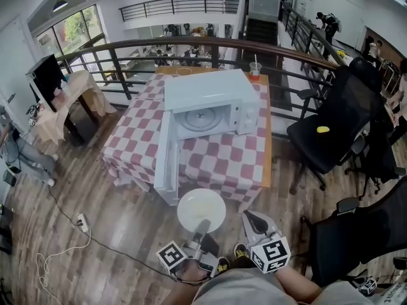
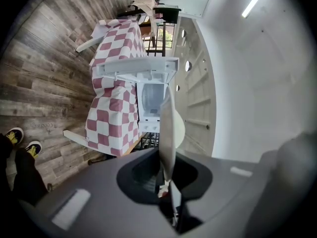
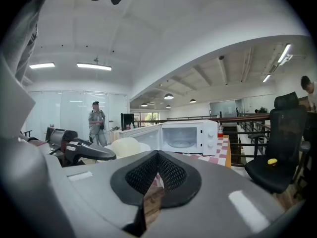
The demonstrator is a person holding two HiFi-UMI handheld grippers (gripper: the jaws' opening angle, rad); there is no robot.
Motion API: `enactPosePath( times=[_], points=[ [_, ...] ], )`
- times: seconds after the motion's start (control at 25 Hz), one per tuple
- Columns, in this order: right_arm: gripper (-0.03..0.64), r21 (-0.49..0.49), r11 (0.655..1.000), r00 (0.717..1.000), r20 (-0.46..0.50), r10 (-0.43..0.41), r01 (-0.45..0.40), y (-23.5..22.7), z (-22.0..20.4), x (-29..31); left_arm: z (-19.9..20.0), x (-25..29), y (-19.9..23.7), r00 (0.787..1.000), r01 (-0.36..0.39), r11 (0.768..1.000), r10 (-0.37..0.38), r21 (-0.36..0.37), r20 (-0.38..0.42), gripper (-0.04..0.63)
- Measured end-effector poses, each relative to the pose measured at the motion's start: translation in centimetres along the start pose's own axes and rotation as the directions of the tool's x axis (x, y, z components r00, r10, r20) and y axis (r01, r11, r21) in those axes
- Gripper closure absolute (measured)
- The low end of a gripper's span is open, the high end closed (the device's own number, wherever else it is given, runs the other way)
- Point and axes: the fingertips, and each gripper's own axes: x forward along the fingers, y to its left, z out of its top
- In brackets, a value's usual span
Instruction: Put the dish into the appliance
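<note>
Wood floor (image 1: 127,215), dish (image 1: 201,210) near table edge (image 1: 245,186)

Checkered-cloth table (image 1: 216,161) with open microwave (image 1: 210,103) and cup (image 1: 255,68)

Grey left tool (image 1: 203,226) and right tool (image 1: 250,216) — checkered marker cubes (image 1: 172,256) — grey shirt (image 1: 248,291).

dish (image 1: 201,210): smooth (ceramic or plastic, unclear) | microwave (image 1: 213,103): glossy casing | tablecloth (image 1: 219,157): cloth | floor (image 1: 114,221): matt wood
</note>
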Motion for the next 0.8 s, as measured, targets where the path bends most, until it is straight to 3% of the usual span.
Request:
enactPosePath(
  times=[0.36, 0.8],
  points=[
    [0.617, 0.001, 1.0, 0.999, 0.02, -0.026, 0.026, -1.6, 0.0, 1.1, 0.1, 2.2, 0.2, 0.999, 0.011, 1.0, -0.011, 0.007, -0.039, 0.555],
    [0.617, 0.002, 1.0, 0.999, 0.051, -0.008, 0.007, -5.9, 1.1, 7.6, 2.1, 9.0, -0.2, 0.998, 0.013, 0.999, -0.011, 0.043, -0.065, 0.555]
  ],
)
